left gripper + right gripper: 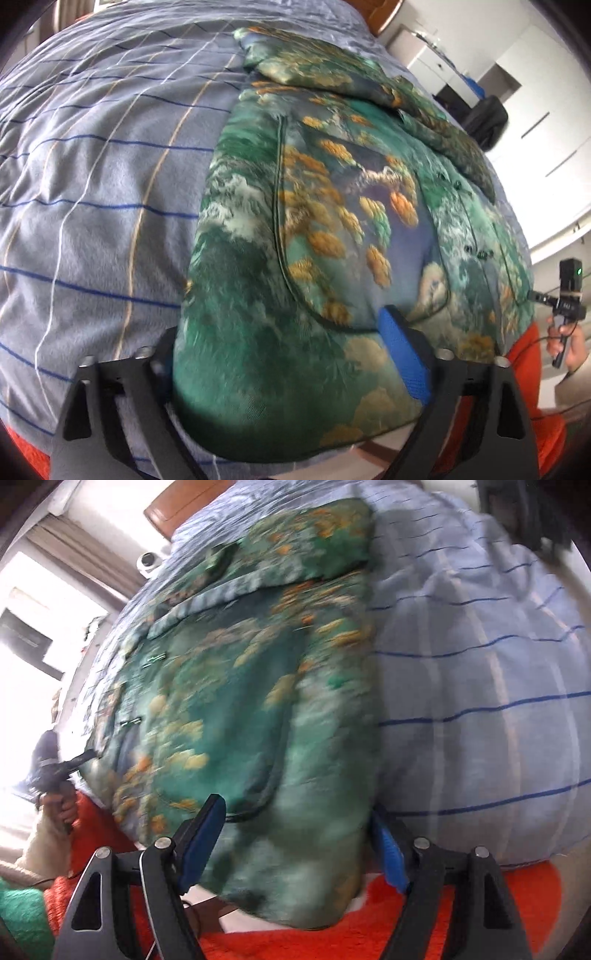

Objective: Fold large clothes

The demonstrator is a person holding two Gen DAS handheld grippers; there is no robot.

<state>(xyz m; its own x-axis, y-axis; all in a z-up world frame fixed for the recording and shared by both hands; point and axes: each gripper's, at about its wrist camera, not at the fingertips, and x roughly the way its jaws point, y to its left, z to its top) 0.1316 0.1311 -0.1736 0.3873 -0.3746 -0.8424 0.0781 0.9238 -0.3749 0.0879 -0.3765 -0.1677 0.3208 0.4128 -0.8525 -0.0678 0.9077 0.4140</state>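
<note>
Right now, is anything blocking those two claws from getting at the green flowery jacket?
Nothing visible. The jacket lies on the striped bedspread, and its near hem already sits between the open fingers of the left claw and the right claw.

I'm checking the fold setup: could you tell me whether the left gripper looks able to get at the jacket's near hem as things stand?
Probably yes. The left gripper is open with the near hem of the green jacket already lying between its fingers, and nothing covers that edge on the striped duvet.
</note>
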